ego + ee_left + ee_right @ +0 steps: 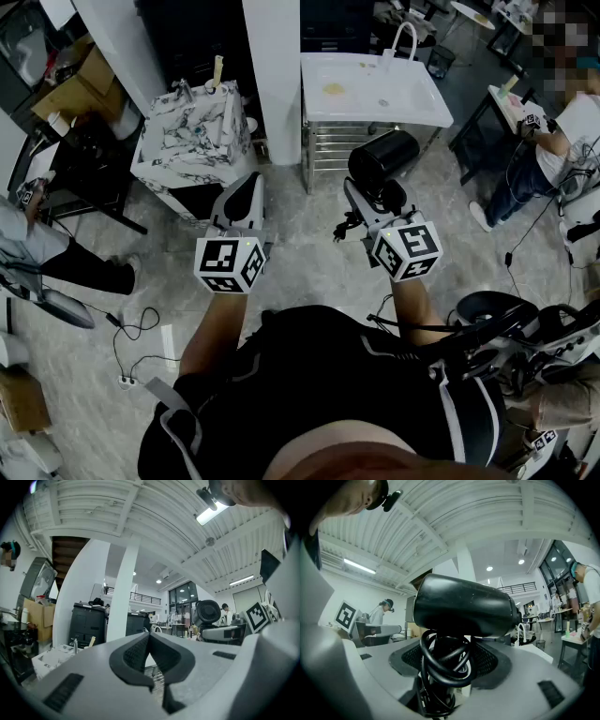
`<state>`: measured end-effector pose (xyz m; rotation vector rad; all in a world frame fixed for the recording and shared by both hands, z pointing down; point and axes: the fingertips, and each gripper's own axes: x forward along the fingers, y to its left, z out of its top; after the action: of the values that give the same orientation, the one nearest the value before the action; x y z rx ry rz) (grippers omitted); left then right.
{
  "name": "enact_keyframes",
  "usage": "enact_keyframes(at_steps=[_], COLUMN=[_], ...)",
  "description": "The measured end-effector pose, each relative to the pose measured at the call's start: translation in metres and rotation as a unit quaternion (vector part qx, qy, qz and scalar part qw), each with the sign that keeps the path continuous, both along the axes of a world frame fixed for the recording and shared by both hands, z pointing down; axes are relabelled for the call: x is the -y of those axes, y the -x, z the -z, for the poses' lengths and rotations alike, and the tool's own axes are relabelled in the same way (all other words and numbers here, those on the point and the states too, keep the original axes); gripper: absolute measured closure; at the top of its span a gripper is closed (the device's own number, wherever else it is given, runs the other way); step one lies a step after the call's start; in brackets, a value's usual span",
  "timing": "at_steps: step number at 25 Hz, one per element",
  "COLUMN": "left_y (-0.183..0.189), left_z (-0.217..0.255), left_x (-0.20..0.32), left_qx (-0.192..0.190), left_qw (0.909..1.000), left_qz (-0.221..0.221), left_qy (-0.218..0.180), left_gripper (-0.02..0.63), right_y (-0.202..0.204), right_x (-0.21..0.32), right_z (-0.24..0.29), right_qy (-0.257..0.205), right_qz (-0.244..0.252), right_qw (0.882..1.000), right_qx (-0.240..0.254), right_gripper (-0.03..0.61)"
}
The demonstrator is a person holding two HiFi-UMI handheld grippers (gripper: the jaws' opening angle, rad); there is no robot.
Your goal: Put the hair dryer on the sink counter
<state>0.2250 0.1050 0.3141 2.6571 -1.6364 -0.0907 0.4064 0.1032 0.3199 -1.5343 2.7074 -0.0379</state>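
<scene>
A black hair dryer (382, 155) stands upright in my right gripper (367, 199), which is shut on its handle; the cord is coiled around the handle. In the right gripper view the dryer's barrel (461, 605) lies across above the jaws of the right gripper (450, 663), with cord loops between the pads. My left gripper (246, 190) is held up beside it, shut and empty; in the left gripper view the left gripper (150, 638) has its pads touching. A marble-patterned sink counter (192, 139) stands ahead on the left. A white sink counter (412, 105) stands ahead on the right.
A white pillar (274, 66) rises between the two sink counters. Metal racks (328, 145) sit under the white sink. A seated person (66, 262) is at the left and another person (553, 141) at the right. A cable and power strip (131, 375) lie on the floor.
</scene>
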Motion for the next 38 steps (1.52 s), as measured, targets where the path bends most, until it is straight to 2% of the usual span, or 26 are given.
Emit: enact_keyframes(at_steps=[5,14,20,29,38], left_y=[0.001,-0.002,-0.007,0.023,0.066], left_z=[-0.004,0.000,-0.002,-0.005,-0.008], left_x=[-0.001,-0.008,-0.012,-0.012,-0.012], left_qx=[-0.001,-0.017,-0.008,-0.018,-0.015], left_qw=[1.0000,0.9998,0.9990,0.9996,0.9999], left_qz=[0.006,-0.013,-0.043,-0.021,-0.007], left_qy=[0.003,0.004,0.007,0.008,0.003], left_gripper=[0.609,0.609,0.609,0.609,0.609], right_y=[-0.001,0.003,0.008,0.024,0.058], right_x=[0.002,0.000,0.001,0.002,0.005], right_z=[-0.002,0.000,0.000,0.004,0.003], right_qy=[-0.001,-0.002,-0.004,-0.009,-0.008], right_qz=[-0.001,-0.005,-0.008,-0.008,-0.004], right_qw=[1.000,1.000,1.000,1.000,1.000], right_qx=[-0.006,-0.009,-0.009,-0.006,-0.004], right_gripper=[0.288,0.288,0.288,0.288,0.288])
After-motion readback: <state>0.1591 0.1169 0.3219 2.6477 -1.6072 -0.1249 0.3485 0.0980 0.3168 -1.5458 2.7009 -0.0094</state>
